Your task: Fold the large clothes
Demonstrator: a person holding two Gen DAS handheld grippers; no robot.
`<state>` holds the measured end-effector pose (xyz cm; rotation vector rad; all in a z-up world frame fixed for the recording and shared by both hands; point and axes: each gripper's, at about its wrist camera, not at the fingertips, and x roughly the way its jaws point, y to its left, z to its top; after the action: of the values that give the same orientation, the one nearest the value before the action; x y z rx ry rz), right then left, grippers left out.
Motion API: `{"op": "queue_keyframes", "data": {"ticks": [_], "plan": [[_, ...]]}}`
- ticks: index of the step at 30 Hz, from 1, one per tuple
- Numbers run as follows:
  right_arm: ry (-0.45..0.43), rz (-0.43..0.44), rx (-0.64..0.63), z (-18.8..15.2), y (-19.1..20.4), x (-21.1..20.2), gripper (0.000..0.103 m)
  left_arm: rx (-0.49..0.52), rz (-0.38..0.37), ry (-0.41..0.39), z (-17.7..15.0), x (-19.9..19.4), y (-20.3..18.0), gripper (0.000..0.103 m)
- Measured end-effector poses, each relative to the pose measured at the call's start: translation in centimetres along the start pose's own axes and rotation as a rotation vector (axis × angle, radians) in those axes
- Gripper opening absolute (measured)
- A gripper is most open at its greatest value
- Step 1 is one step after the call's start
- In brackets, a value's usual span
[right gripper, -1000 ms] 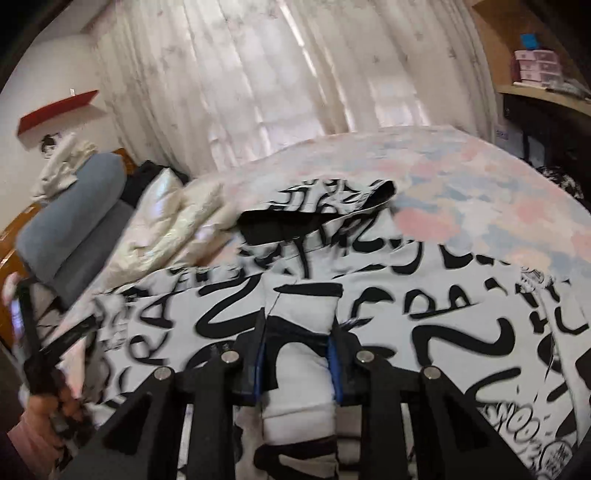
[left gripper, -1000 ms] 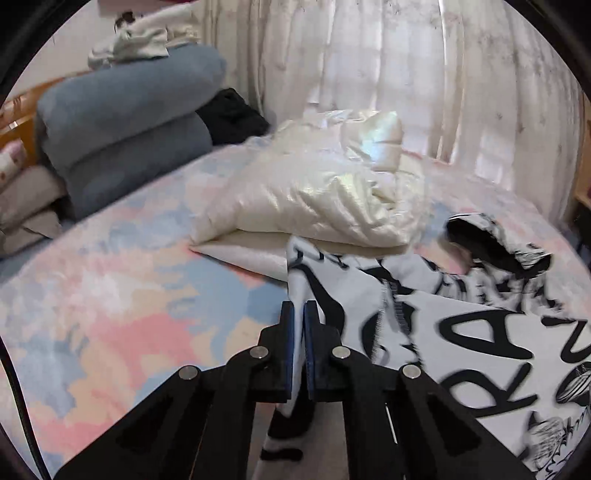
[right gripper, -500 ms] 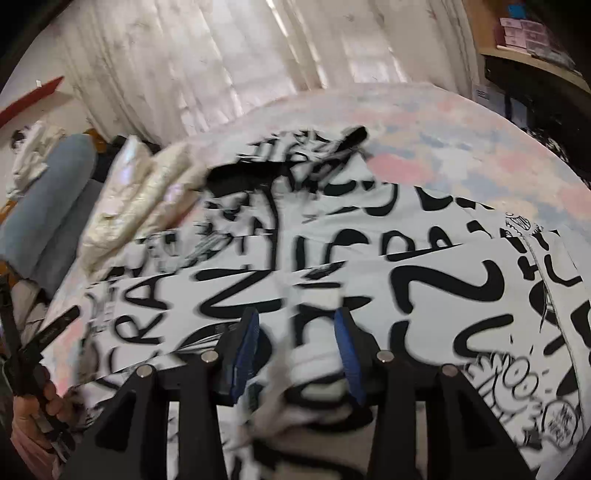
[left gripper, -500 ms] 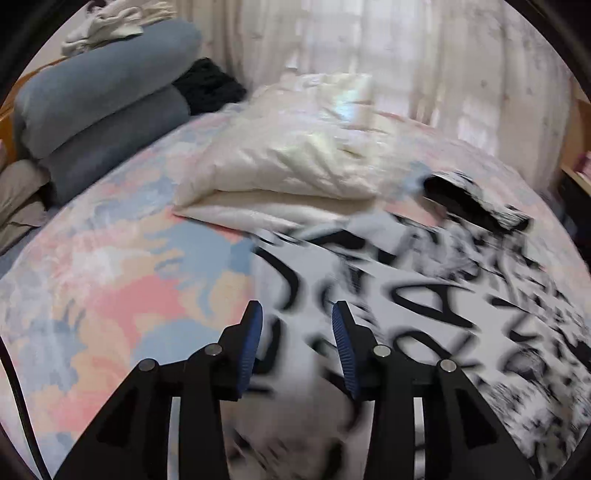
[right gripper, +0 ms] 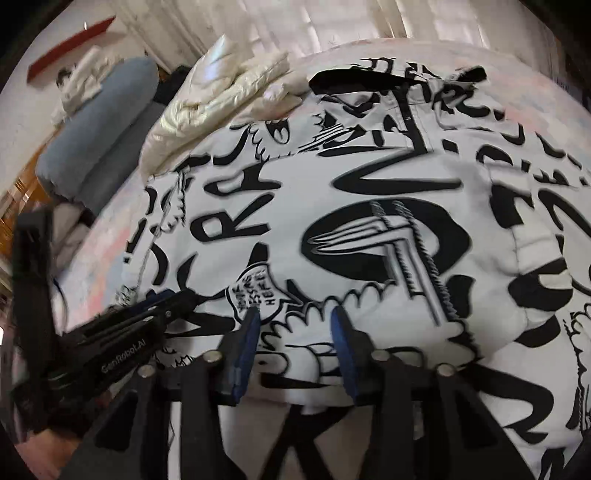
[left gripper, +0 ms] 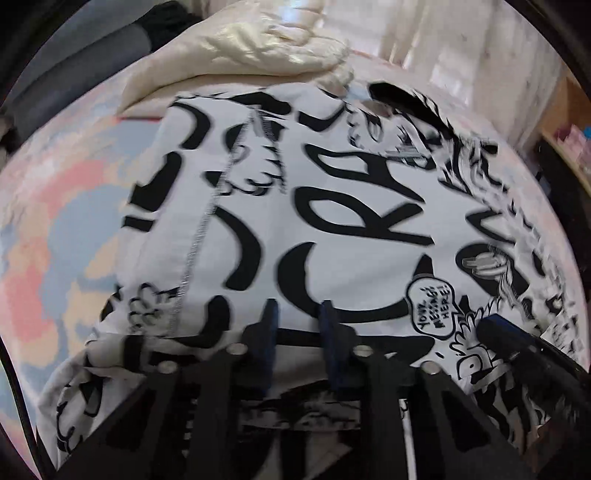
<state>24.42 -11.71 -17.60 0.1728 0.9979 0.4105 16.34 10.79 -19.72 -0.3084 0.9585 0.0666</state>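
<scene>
A large white garment with black graffiti lettering [left gripper: 332,221] lies spread on the bed; it fills the right wrist view too [right gripper: 369,221]. Its sleeve lies folded across the body. My left gripper [left gripper: 297,310] is open and empty, low over the garment's near part. My right gripper [right gripper: 295,315] is open and empty, low over the same part. The right gripper's finger shows at the right of the left wrist view [left gripper: 517,343]. The left gripper shows at the left of the right wrist view [right gripper: 122,332].
A cream puffy jacket [left gripper: 240,55] lies beyond the garment, touching its far edge. Folded blue-grey bedding [right gripper: 99,140] is stacked at the far left. The bedsheet [left gripper: 55,221] is pastel patterned. Curtains hang behind [right gripper: 332,18]. A shelf [left gripper: 569,122] stands at the right.
Both grippers opened and let go of the garment parts they held. The sleeve now lies flat on the garment. Both grippers dropped lower and closer to the cloth.
</scene>
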Motion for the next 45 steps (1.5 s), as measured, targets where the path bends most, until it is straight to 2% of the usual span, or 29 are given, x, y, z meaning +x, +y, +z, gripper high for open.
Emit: {"op": "queue_keyframes", "data": {"ticks": [1, 3, 5, 7, 10, 12, 13, 14, 16, 19, 22, 28, 33, 38, 42, 45], "plan": [[-0.009, -0.022, 0.001, 0.1, -0.6, -0.5, 0.030, -0.010, -0.004, 0.004, 0.1, -0.1, 0.5, 0.015], [-0.050, -0.126, 0.002, 0.2, -2.6, -2.0, 0.030, -0.024, 0.011, 0.000, 0.4, -0.7, 1.9, 0.010], [-0.074, -0.160, 0.058, 0.0, -5.4, -3.4, 0.030, -0.031, 0.025, -0.004, 0.6, -1.2, 3.3, 0.010], [-0.080, -0.126, 0.132, -0.3, -8.1, -4.7, 0.029, -0.041, 0.012, -0.002, 0.7, -1.5, 4.1, 0.010], [-0.085, -0.219, 0.191, -1.0, -10.3, -6.4, 0.033, -0.028, 0.003, 0.011, 0.7, -2.2, 4.5, 0.010], [-0.085, -0.169, 0.252, -2.0, -11.5, -7.6, 0.033, -0.007, 0.022, 0.006, 0.4, -3.0, 3.9, 0.013], [-0.087, -0.156, 0.266, -2.3, -11.5, -7.9, 0.033, 0.003, 0.028, 0.002, 0.3, -3.3, 3.6, 0.019], [-0.089, -0.146, 0.270, -2.6, -11.4, -8.3, 0.033, 0.017, 0.036, -0.005, 0.1, -3.9, 3.2, 0.033], [-0.100, -0.131, 0.260, -3.0, -10.5, -9.0, 0.033, 0.036, 0.039, -0.029, -0.2, -5.0, 2.1, 0.052], [-0.110, -0.086, 0.230, -3.3, -8.3, -9.5, 0.033, 0.074, 0.074, -0.074, -0.7, -7.0, 0.8, 0.061], [-0.108, -0.046, 0.183, -3.4, -5.6, -9.7, 0.033, 0.095, 0.062, -0.090, -1.3, -8.6, -0.2, 0.061], [-0.062, 0.039, 0.093, -4.4, -0.2, -8.7, 0.033, 0.123, 0.010, -0.068, -3.5, -10.4, -1.9, 0.061], [-0.021, 0.042, 0.044, -6.3, 2.0, -7.8, 0.033, 0.169, 0.002, -0.013, -6.2, -9.5, -2.9, 0.061], [0.035, -0.011, 0.073, -9.0, 0.9, -7.0, 0.033, 0.201, 0.096, 0.063, -9.0, -7.1, -1.7, 0.061], [0.016, -0.016, 0.139, -10.7, -1.8, -8.9, 0.033, 0.205, 0.169, 0.020, -10.1, -8.4, 0.7, 0.066], [-0.015, -0.055, 0.183, -12.0, -3.8, -11.4, 0.034, 0.176, 0.180, 0.017, -10.3, -9.5, 2.7, 0.066]]}}
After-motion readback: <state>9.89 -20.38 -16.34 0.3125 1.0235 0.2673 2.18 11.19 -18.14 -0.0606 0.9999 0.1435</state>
